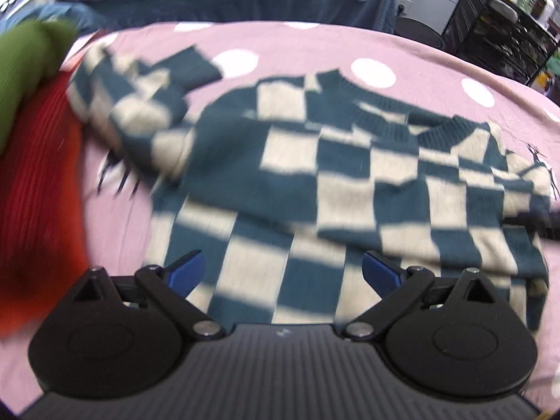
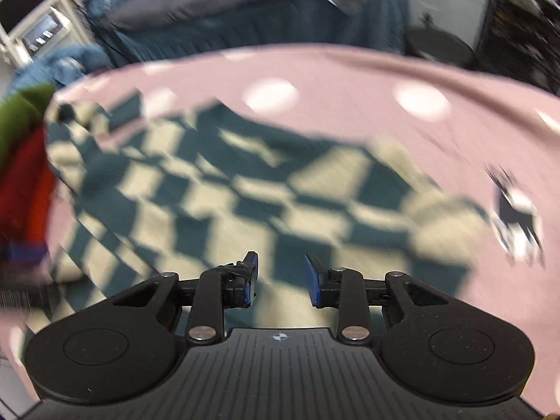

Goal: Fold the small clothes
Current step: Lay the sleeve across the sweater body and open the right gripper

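Left wrist: left tool (image 1: pixel 282 273) wide open over checkered sweater (image 1: pixel 332 175); right tool (image 2: pixel 280 274) part-open, empty.

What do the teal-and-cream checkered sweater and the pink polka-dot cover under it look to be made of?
The teal-and-cream checkered sweater looks like thick matte knit: its collar is ribbed. The pink polka-dot cover looks like thin, smooth woven cloth, likely cotton, though blur leaves that open.
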A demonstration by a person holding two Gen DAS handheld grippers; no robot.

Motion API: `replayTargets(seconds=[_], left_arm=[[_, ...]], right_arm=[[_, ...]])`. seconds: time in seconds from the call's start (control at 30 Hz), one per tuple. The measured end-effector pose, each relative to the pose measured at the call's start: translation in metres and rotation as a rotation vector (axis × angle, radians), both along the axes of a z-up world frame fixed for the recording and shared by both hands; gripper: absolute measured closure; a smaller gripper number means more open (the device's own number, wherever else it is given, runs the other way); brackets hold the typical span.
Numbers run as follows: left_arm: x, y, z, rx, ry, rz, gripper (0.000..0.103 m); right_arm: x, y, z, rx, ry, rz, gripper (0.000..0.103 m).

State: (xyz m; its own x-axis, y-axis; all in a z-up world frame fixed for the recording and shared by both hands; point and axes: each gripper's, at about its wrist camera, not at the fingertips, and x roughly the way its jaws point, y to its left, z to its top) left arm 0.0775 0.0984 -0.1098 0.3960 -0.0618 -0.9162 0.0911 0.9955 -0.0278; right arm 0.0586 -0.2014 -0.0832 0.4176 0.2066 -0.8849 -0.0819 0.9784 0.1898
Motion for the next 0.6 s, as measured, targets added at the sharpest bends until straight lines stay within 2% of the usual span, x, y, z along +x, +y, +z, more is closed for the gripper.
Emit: replayTargets(seconds=[0.13, 0.23, 0.37, 0.43, 0.5, 0.6], left_arm=[[0.029, -0.016, -0.014, 0.01, 0.003, -0.008, 0.004], [0.044, -0.025, -0.031, 0.055, 0.016, -0.025, 0.003], [0.058, -0.025, -0.057, 0.112, 0.085, -0.012, 0.002], [0.061, -0.021, -0.067, 0.101, 0.117, 0.008, 0.0], [0.063, -0.015, -0.069, 0.072, 0.124, 0.033, 0.0], [0.065, -0.015, -0.071, 0.074, 0.13, 0.028, 0.0]], right_arm=[[-0.011, -0.018, -0.012, -0.049, 0.097, -0.052, 0.047], [-0.013, -0.02, -0.017, -0.053, 0.111, -0.056, 0.042], [-0.012, -0.015, -0.024, -0.07, 0.125, -0.043, 0.04], [-0.01, -0.014, -0.027, -0.081, 0.132, -0.04, 0.039], [-0.009, -0.013, -0.029, -0.086, 0.14, -0.037, 0.038], [-0.009, -0.013, -0.03, -0.095, 0.142, -0.026, 0.036]])
